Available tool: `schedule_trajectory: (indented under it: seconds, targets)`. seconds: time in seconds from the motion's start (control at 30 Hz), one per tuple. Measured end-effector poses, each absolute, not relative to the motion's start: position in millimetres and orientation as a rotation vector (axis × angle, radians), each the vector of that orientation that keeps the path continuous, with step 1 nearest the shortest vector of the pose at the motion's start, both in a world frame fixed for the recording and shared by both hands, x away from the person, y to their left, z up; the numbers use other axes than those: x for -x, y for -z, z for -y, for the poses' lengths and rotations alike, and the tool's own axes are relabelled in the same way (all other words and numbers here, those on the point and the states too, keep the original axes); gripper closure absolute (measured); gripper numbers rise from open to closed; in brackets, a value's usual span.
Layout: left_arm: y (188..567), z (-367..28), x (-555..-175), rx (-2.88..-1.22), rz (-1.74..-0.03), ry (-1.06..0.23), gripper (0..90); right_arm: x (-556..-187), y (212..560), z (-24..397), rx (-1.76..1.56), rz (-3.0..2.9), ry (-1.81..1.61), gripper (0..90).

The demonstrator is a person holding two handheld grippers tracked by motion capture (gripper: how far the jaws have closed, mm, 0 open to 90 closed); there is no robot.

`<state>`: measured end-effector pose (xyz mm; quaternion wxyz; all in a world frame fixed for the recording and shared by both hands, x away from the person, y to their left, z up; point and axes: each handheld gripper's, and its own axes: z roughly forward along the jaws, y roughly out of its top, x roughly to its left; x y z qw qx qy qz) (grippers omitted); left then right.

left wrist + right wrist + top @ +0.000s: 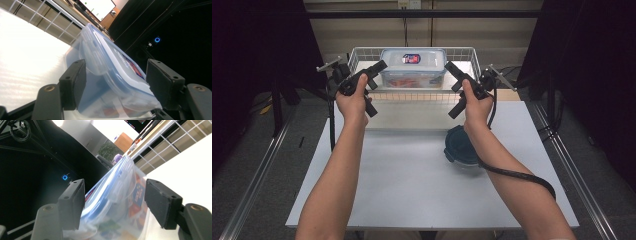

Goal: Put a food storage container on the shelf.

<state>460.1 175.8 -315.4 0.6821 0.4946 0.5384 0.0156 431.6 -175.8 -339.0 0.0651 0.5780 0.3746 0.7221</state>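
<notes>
Risk: both grippers, left [379, 65] and right [448, 65], hold their fingers open astride the container [413, 66] at 12 o'clock in the basket [462, 52]; careless withdrawal could snag its lid.

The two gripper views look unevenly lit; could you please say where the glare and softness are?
Left gripper view: the white surface is blown out at left, the clear lidded plastic box soft up close. Right gripper view: the surface glares at right, dark at left.

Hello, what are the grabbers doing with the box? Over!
Left gripper and right gripper open, flanking clear lidded box in wire basket. Round container sits nearer, not blocking.
</notes>
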Motion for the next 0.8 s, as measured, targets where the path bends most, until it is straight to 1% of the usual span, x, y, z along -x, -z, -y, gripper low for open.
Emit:
schedule_trajectory:
  seconds: [0.1, 0.43, 0.6, 0.8]
  targets:
    - [319, -174, -454, -1.126, -1.198, -0.032, 29.8, -425, 342, 176, -1.750, -1.139, -2.201, 30.1]
    - [324, -169, -437, -1.122, -1.167, -0.005, 25.0, -408, 355, 182, -1.755, -1.186, -2.201, 28.7]
    - [328, -166, -430, -1.153, -1.140, 0.012, 21.5, -402, 359, 186, -1.753, -1.192, -2.197, 28.4]
    - [337, -162, -422, -1.176, -1.135, 0.036, 19.4, -393, 361, 188, -1.736, -1.213, -2.208, 27.5]
